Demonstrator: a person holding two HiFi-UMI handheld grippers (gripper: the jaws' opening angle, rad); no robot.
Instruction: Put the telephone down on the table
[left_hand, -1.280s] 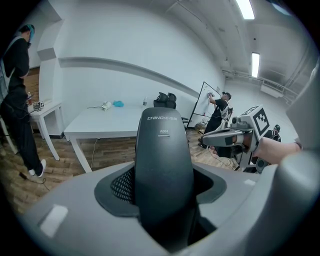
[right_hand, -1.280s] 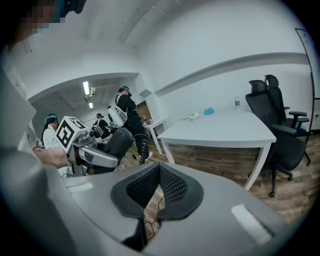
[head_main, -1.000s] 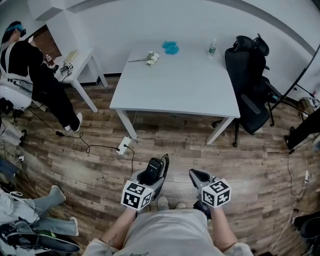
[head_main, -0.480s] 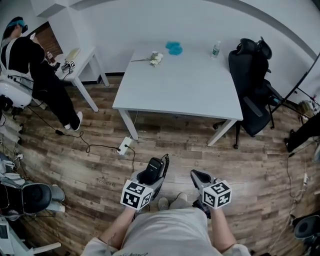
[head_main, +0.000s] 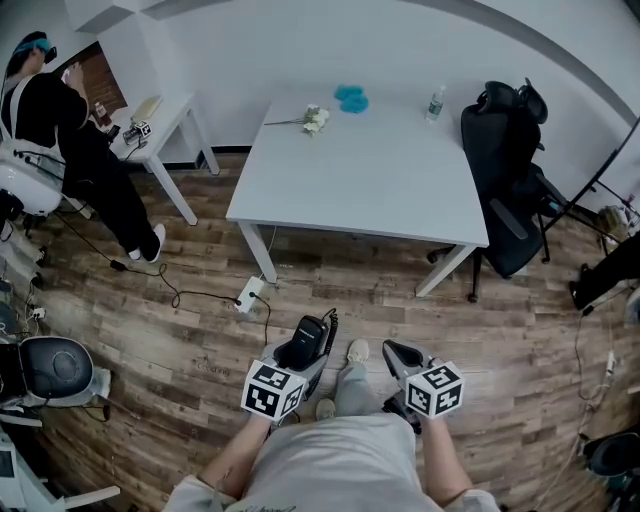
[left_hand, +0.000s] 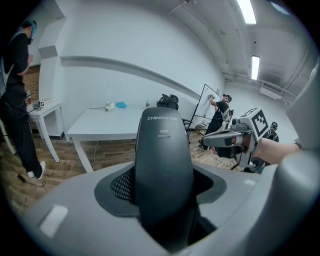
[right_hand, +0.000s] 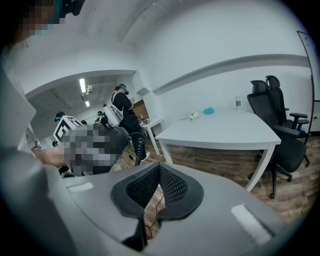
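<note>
While the left tool (head_main: 312, 352) clamps the black telephone (left_hand: 165, 165) between its pads, the right tool (head_main: 393, 352), at its three o'clock, has its pads drawn together on nothing. Both hang above the wood floor (head_main: 200, 320); the white counter (head_main: 360, 170) stands well apart at twelve o'clock.

An office-like lab: white table (head_main: 370, 180), black office chair (head_main: 500, 160), whiteboard (left_hand: 206, 102), floor cables (head_main: 170, 287).

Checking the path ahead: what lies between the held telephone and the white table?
In the head view, wood floor lies between telephone and table, with a white power strip just left of the line.
</note>
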